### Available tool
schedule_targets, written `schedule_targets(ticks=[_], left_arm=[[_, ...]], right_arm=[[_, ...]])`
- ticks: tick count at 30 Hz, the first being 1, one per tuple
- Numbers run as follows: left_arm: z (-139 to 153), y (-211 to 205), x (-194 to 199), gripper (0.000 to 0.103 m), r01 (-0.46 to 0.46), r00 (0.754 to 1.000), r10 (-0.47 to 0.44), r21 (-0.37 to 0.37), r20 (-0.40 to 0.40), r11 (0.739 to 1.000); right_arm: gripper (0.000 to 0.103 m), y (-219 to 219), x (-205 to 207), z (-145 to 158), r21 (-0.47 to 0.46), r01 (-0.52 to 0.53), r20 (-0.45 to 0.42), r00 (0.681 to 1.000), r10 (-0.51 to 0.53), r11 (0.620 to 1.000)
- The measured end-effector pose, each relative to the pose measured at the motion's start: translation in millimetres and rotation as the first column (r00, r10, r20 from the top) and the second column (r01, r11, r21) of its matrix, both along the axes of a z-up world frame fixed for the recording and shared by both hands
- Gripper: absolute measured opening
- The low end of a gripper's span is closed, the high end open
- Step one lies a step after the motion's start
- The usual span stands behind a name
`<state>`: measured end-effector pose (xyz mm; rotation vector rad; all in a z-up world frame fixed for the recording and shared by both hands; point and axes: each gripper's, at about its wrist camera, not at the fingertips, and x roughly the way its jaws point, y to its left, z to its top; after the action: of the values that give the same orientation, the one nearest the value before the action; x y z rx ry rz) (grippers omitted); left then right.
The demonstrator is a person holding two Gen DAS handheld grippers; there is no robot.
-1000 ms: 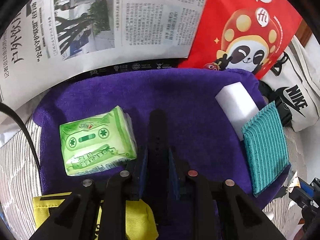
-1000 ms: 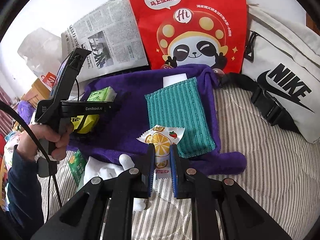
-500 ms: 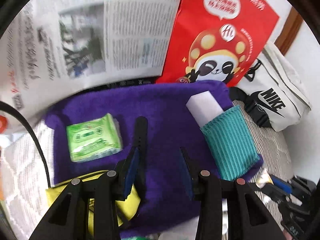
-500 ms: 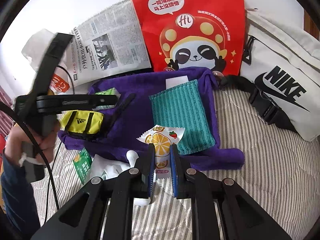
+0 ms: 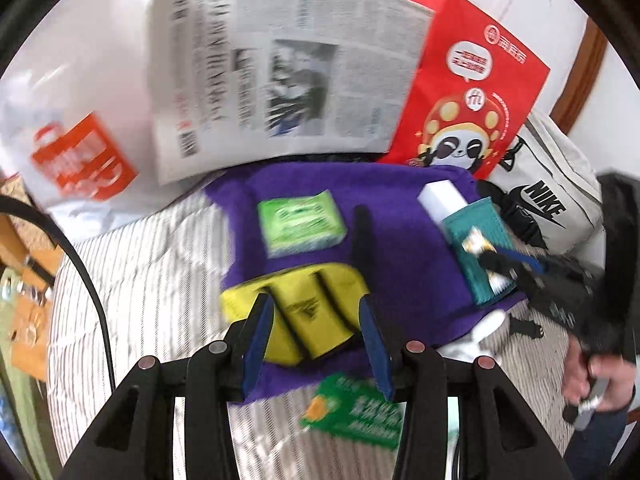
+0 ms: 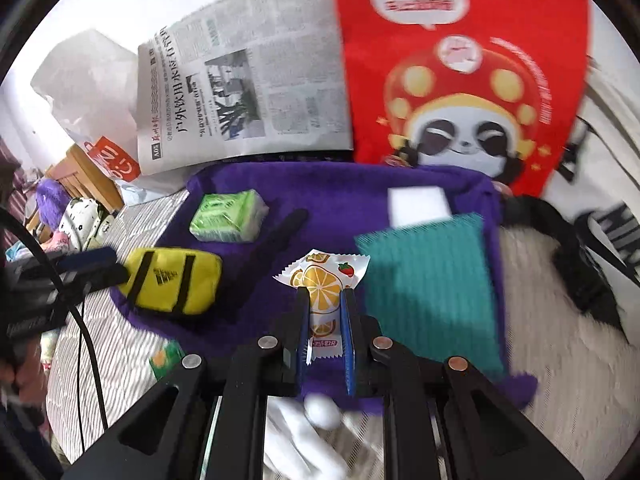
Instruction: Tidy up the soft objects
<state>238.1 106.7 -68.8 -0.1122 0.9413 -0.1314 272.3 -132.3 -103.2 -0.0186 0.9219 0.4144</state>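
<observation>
right gripper (image 6: 325, 298) clamps snack packet (image 6: 323, 284) — left gripper (image 5: 318, 322) opening, empty.

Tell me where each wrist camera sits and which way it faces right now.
Left wrist: on the left gripper, angled down at the yellow pouch on the purple towel; jaws opening, empty; the person's other hand shows.
Right wrist: on the right gripper, angled down, clamped on a candy packet.
Shared: towel, pouch, green tissue pack.

On the towel (image 6: 340, 192): tissue pack (image 6: 228, 216) rear left; pouch (image 6: 172, 286) at front-left edge, before the tissue pack; sponge (image 6: 418, 204) rear right; cloth (image 6: 432, 292) before the sponge, overlapping it. Newspaper (image 6: 244, 96) and bag (image 6: 460, 60) stand behind the towel. Sachet (image 5: 356, 410) lies off the towel, before it, on the bedding (image 5: 152, 280).
</observation>
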Motion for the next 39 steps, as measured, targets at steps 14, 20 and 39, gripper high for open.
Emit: schedule_targets(ticks=[14,20,39], left_arm=[[-12.9,56.2,-29.1,0.049,-0.039,0.999,0.041,-0.065,0.028,0.997],[-20.5,60.6,-34.4,0.049,-0.035,0.999,0.036,-0.088,0.019,0.996],[-22.2,49.3,-100.8,0.049,-0.033,0.999,0.033,-0.071,-0.012,0.997]], right_arm=[[0.015,74.4,95.2,-40.6,-0.163,0.023,-0.092,0.995,-0.039,0.986],[0.016,83.9,109.5,-50.1,-0.211,0.038,-0.104,0.993,-0.062,0.977],[0.046,85.0,51.3,-14.5,-0.197,0.004,-0.057,0.998,-0.016,0.980]])
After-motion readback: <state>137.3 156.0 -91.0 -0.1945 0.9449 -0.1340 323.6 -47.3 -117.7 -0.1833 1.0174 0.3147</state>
